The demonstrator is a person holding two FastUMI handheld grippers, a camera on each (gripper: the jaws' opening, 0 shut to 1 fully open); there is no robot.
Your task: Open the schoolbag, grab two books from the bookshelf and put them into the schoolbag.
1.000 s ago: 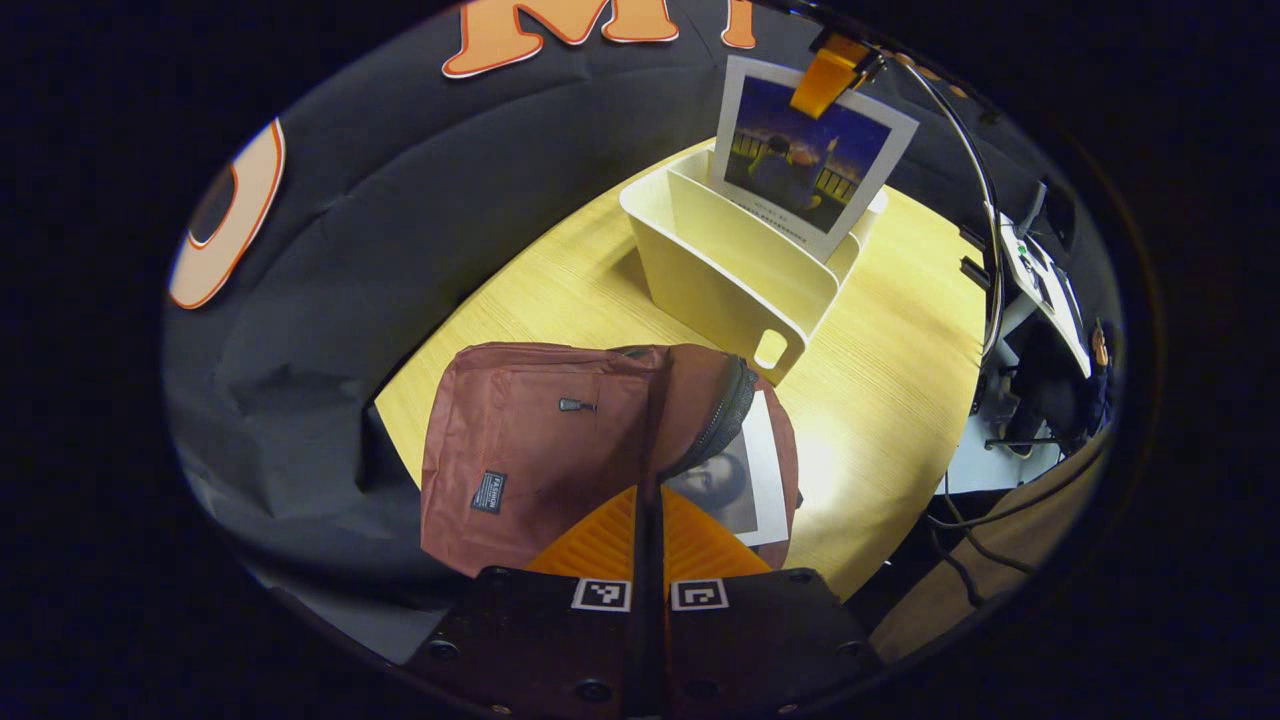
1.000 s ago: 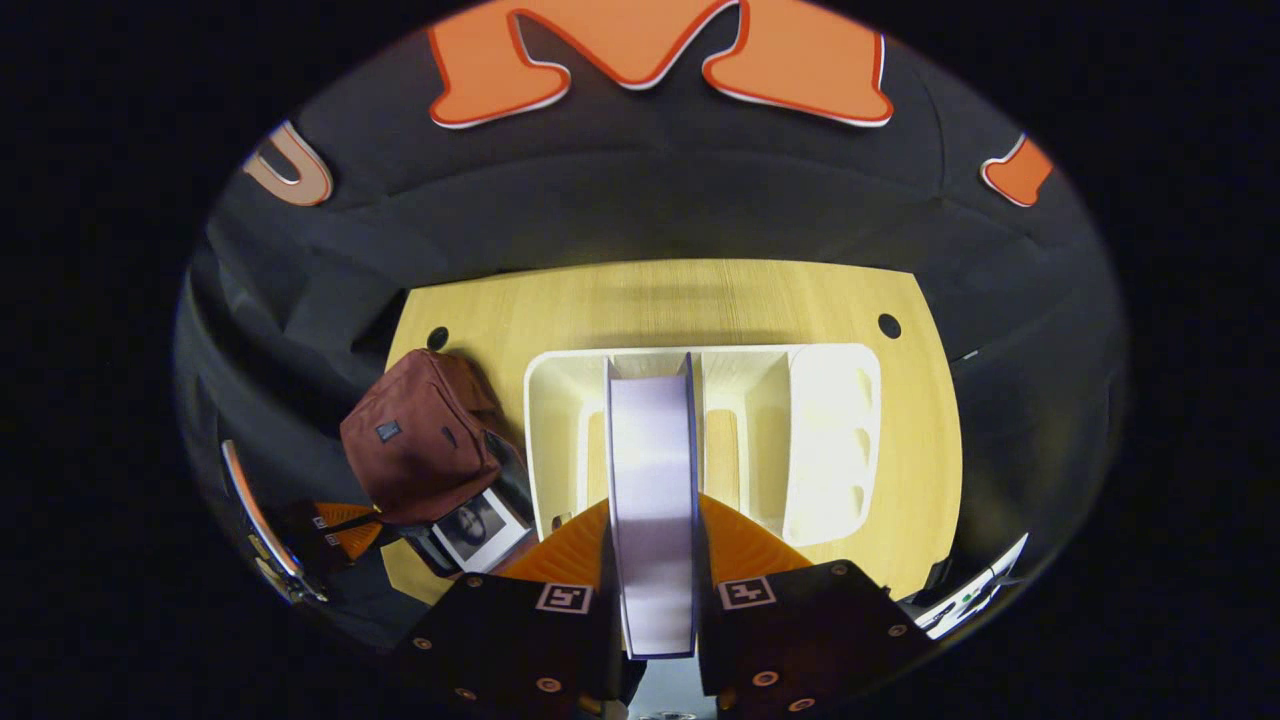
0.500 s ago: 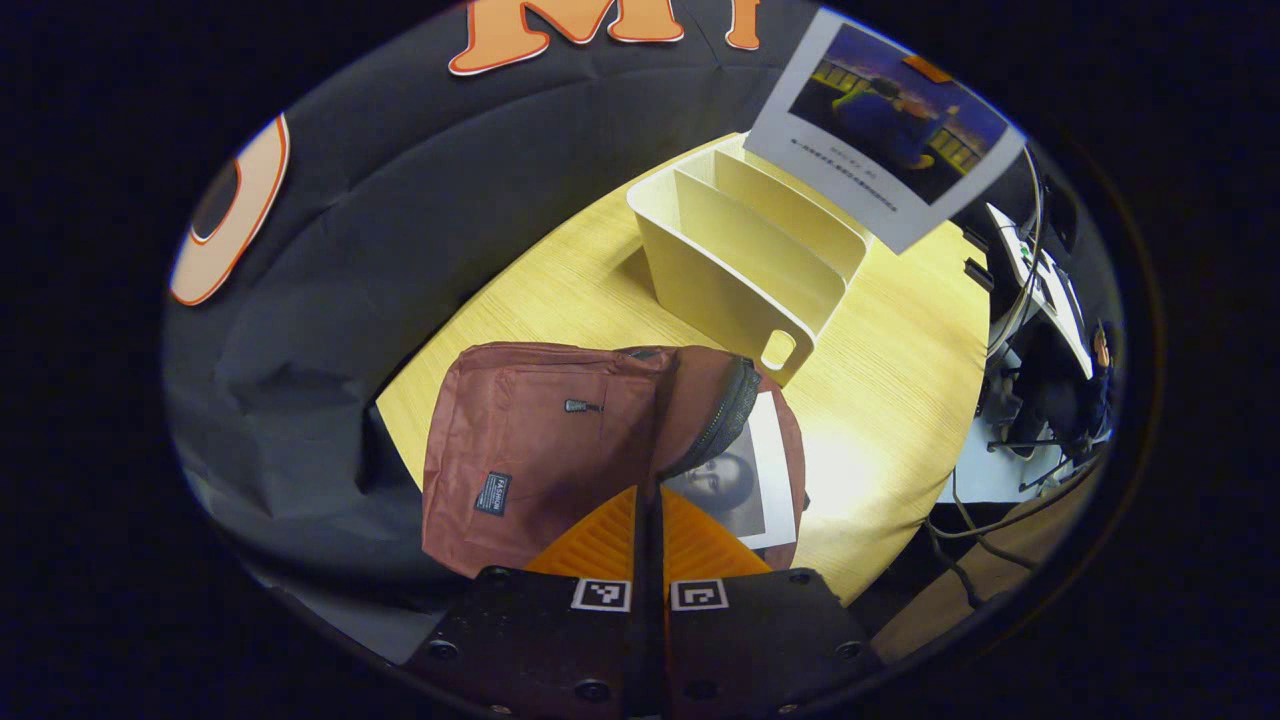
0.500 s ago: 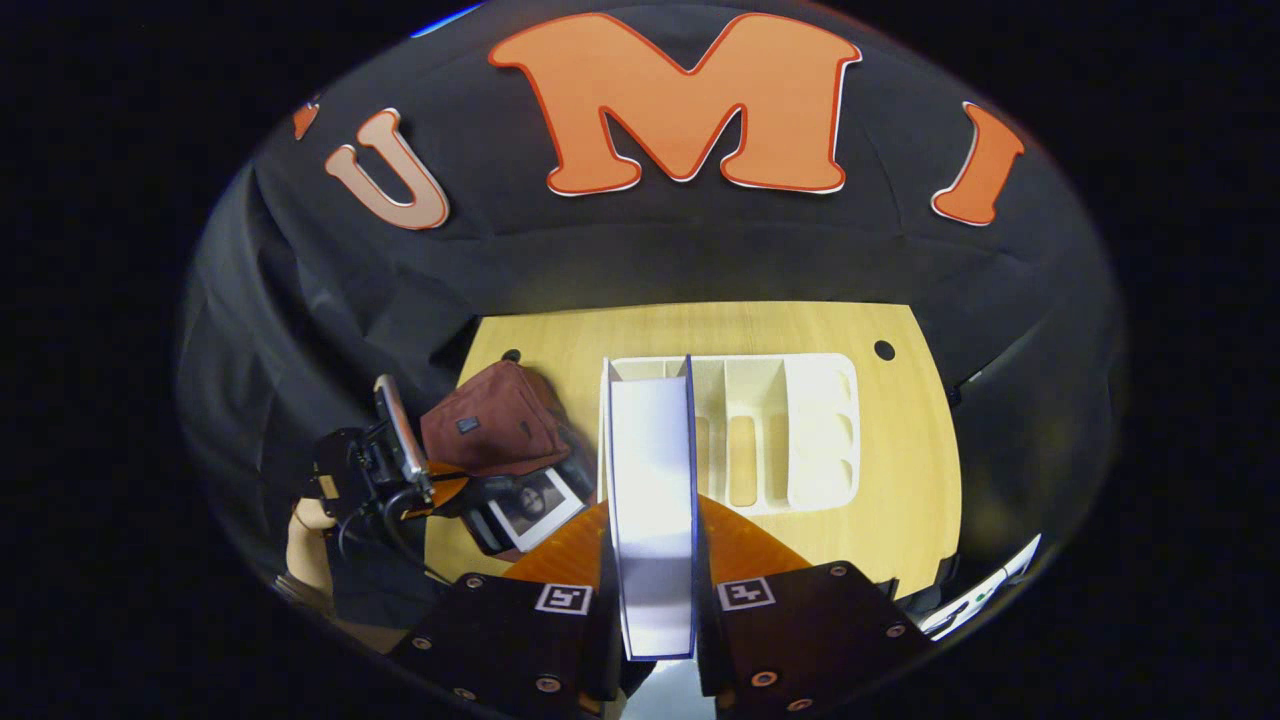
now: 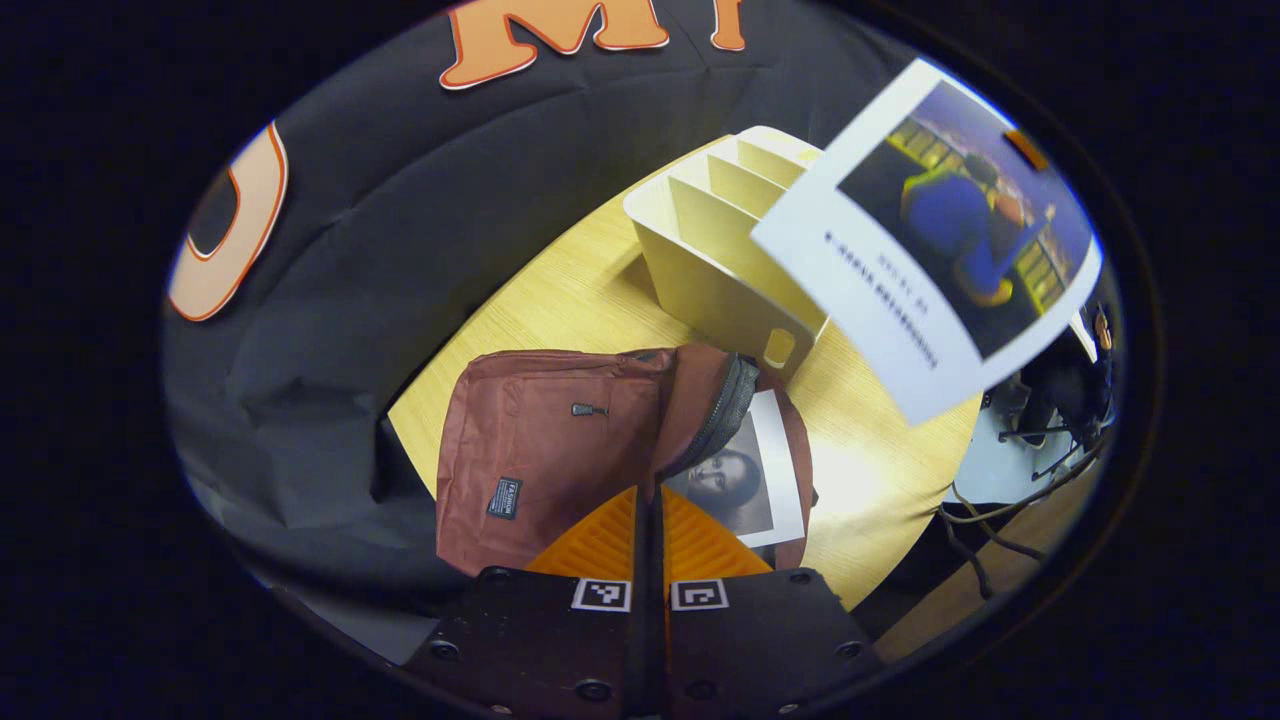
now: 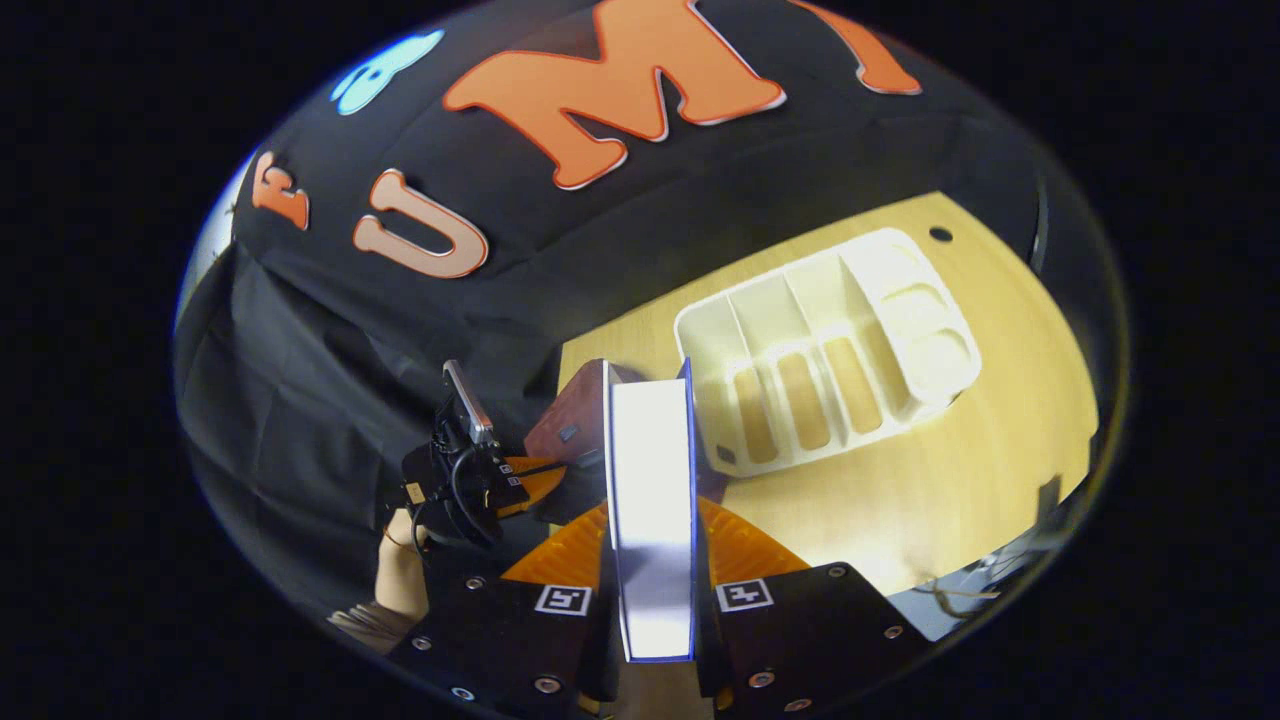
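The right gripper (image 6: 650, 560) is clamping a book (image 6: 650, 500) between both fingers, spine end up, and carrying it in the air above the table (image 6: 950, 480). In the left gripper view the same book is hanging cover-out over the bookshelf (image 5: 730, 260), tilted toward the bag. Gripping it by one narrow edge is leaving the free end clear to go in first, I would say.

The left gripper (image 5: 650, 540) is closed tight, its fingers pressed together with a thin fold of the schoolbag (image 5: 560, 440) seemingly pinched between them. It appears to be holding the flap up so the mouth is staying wide (a sensible job for the spare hand). The bag is lying flat on the table, just beside the bookshelf, zipper open, and a first book (image 5: 745, 480) with a portrait cover is already poking out of the opening.

The bookshelf is standing with its slots bare, so this second book is the last one needed.
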